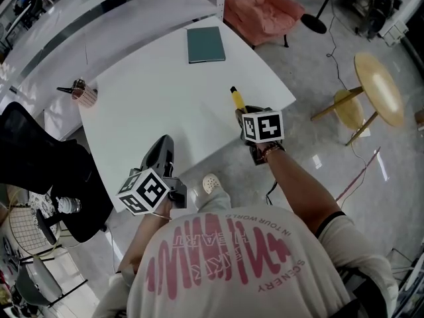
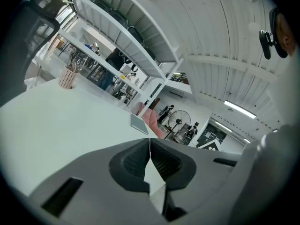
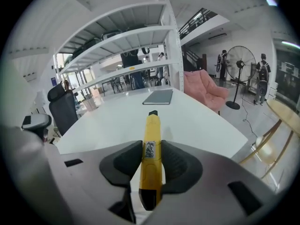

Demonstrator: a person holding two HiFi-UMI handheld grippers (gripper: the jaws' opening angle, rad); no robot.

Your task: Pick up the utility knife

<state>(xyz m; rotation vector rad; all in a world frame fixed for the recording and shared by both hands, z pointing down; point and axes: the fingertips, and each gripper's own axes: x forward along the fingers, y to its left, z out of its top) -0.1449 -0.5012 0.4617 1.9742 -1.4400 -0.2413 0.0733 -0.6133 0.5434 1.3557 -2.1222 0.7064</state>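
Note:
A yellow utility knife (image 3: 151,158) with a black tip is clamped between the jaws of my right gripper (image 3: 151,159), its tip pointing away over the white table (image 3: 117,121). From the head view the utility knife (image 1: 236,99) sticks out ahead of the right gripper (image 1: 242,113) above the table's near right part, lifted off the surface. My left gripper (image 1: 161,152) hovers by the table's near edge; its jaws meet with nothing between them (image 2: 150,159).
A dark green notebook (image 1: 205,44) lies at the far side of the white table (image 1: 159,98). A pink pen cup (image 1: 85,95) stands at the left corner. A black office chair (image 1: 40,167) sits left, a round wooden stool (image 1: 374,88) right, a pink armchair (image 1: 262,8) beyond.

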